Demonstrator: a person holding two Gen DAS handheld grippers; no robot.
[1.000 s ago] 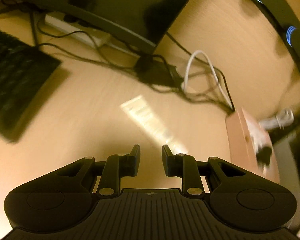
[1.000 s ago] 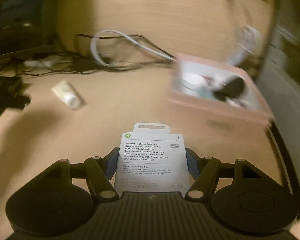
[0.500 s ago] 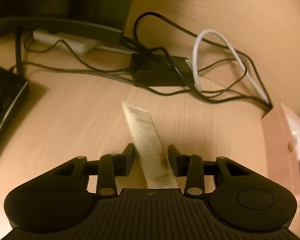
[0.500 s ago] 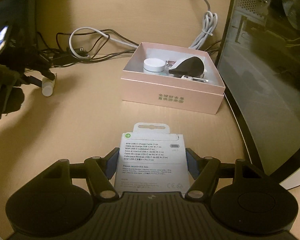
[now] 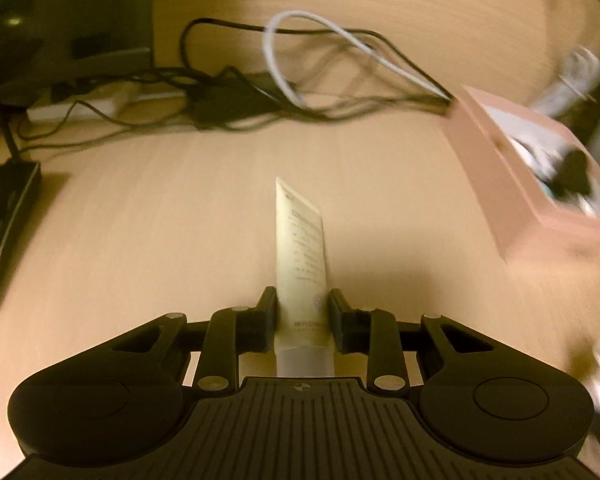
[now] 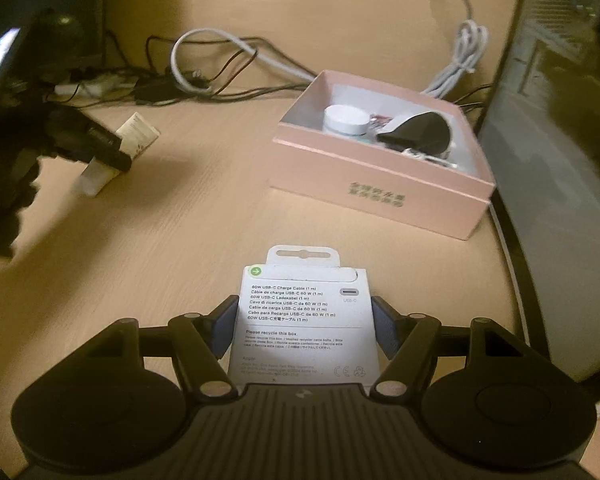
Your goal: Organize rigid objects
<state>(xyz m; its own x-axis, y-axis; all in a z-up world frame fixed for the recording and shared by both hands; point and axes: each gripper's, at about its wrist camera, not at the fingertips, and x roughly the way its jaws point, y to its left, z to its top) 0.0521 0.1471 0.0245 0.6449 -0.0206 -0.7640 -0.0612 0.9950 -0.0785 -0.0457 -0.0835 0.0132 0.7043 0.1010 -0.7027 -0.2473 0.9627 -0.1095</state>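
Grippers both loaded: left gripper (image 5: 302, 320), jaws just closing, clamping cream plastic tube (image 5: 300, 256); right gripper (image 6: 304, 328) gripping white cardboard cable pack (image 6: 300, 320), prob. heading for open pink cardboard box (image 6: 380, 188).

Cream tube (image 5: 300, 256) off the desk, white cable carton (image 6: 304, 320) – pink box (image 6: 380, 184) open, part-filled

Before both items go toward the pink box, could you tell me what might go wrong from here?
1. The left gripper, whose jaws have just been closing, holds the soft tube near its cap end; it could swing or slip.
2. The pink box already holds items, so the cable package may not lie flat.
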